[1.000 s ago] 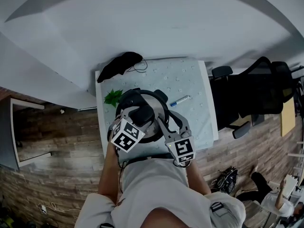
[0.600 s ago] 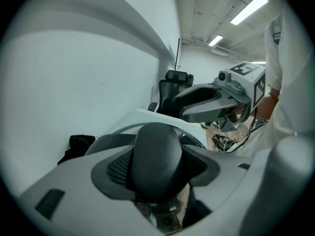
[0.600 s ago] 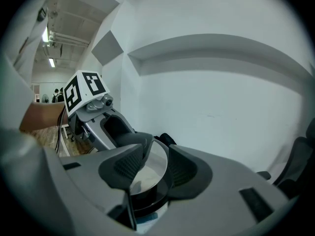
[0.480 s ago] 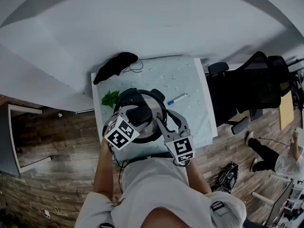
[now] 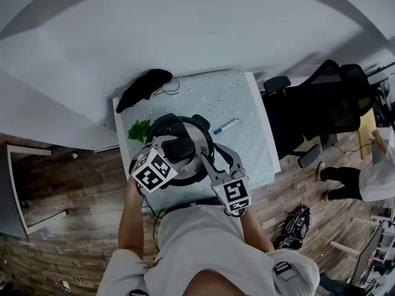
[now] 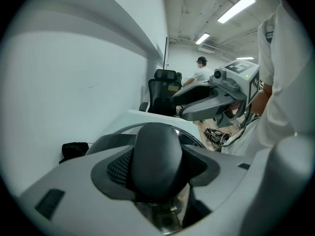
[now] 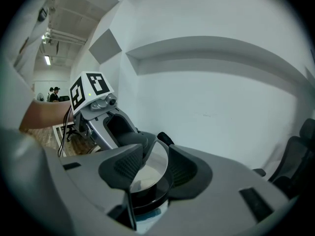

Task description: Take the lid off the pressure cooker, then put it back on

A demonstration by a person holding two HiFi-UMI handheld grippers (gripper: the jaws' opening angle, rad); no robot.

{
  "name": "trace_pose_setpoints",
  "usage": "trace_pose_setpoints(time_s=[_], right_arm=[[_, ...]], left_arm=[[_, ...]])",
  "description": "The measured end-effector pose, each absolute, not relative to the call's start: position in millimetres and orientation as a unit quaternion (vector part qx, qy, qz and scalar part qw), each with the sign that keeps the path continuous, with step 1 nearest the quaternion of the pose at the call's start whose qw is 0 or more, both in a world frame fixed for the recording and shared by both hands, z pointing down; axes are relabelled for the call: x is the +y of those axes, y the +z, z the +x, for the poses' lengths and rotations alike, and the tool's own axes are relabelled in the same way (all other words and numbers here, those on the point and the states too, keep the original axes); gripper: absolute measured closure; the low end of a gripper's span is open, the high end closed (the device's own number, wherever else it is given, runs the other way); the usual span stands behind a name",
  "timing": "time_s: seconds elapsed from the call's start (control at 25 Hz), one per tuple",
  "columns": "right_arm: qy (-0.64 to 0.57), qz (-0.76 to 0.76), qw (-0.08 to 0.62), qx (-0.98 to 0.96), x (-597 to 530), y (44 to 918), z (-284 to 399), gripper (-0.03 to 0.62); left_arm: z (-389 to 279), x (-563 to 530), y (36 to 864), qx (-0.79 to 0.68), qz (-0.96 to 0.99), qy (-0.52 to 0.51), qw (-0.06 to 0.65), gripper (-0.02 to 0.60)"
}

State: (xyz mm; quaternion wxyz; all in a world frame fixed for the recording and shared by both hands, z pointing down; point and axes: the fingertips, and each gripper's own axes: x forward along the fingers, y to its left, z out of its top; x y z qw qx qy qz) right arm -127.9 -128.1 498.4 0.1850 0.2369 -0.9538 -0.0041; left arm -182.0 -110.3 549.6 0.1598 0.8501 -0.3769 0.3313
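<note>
The pressure cooker (image 5: 199, 166) stands in the middle of the pale table (image 5: 247, 103). Its steel lid (image 7: 145, 177) carries a black handle knob (image 6: 156, 159). My left gripper (image 5: 176, 147) comes in from the near left and is shut on that knob, which fills the space between its jaws (image 6: 157, 173). My right gripper (image 5: 207, 159) reaches in from the near right. In the right gripper view the lid's thin rim runs between its jaws (image 7: 150, 168), which are shut on it. Each gripper shows in the other's view: the right gripper (image 6: 211, 100) and the left gripper (image 7: 115, 127).
A black cloth (image 5: 143, 86) with a thin cable lies at the table's far left corner. A green leafy sprig (image 5: 139, 129) sits left of the cooker, and a blue-capped marker pen (image 5: 226, 126) to its right. A black office chair (image 5: 315, 110) stands beside the table; a person (image 5: 370, 177) is further right.
Both grippers keep their holds on the lid and have barely moved. The head view has drifted, and a person has walked further into view at the right edge.
</note>
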Motion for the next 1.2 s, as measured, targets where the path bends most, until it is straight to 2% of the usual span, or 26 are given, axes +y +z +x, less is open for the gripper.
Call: trace_pose_setpoints(time_s=[0.52, 1.2], right_arm=[[-0.013, 0.271, 0.180, -0.945, -123, 490, -113, 0.427], [-0.030, 0.325, 0.167, -0.931, -101, 470, -87, 0.427]], left_arm=[[-182, -106, 534, -0.381, 0.854, 0.319, 0.153, 0.308], [-171, -107, 504, -0.380, 0.866, 0.308, 0.108, 0.308]])
